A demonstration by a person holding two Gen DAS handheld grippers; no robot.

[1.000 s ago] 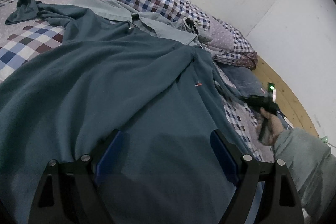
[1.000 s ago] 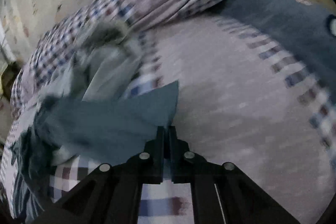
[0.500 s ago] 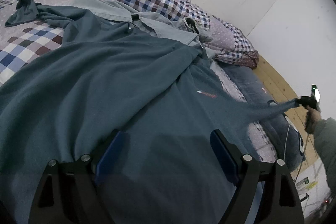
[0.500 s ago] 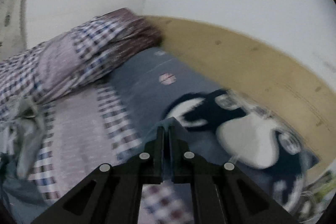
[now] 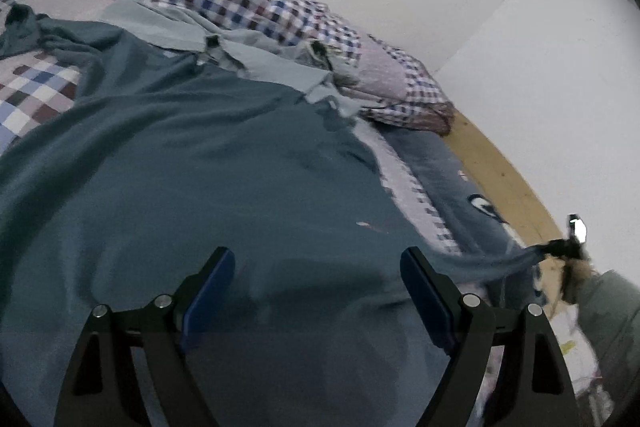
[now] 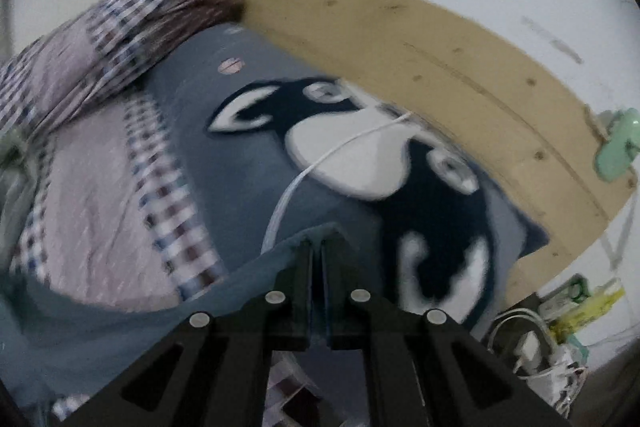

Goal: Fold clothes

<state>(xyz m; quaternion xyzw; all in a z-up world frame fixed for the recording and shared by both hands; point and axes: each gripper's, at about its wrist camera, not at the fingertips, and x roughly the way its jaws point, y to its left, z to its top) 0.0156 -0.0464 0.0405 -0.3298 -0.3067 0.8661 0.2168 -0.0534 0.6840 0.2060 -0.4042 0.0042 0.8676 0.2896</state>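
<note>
While the left gripper [image 5: 316,279] gapes, the right gripper [image 6: 316,247] pinches the teal shirt [image 5: 200,163].

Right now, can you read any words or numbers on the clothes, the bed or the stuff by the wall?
No words or numbers can be read.
Blue shirt: a tiny red and white chest mark, too blurred to read.
Grey pillow: only a cartoon picture and a small pink spot, no letters visible.
Yellow packet by the wall: print too small to read.
</note>
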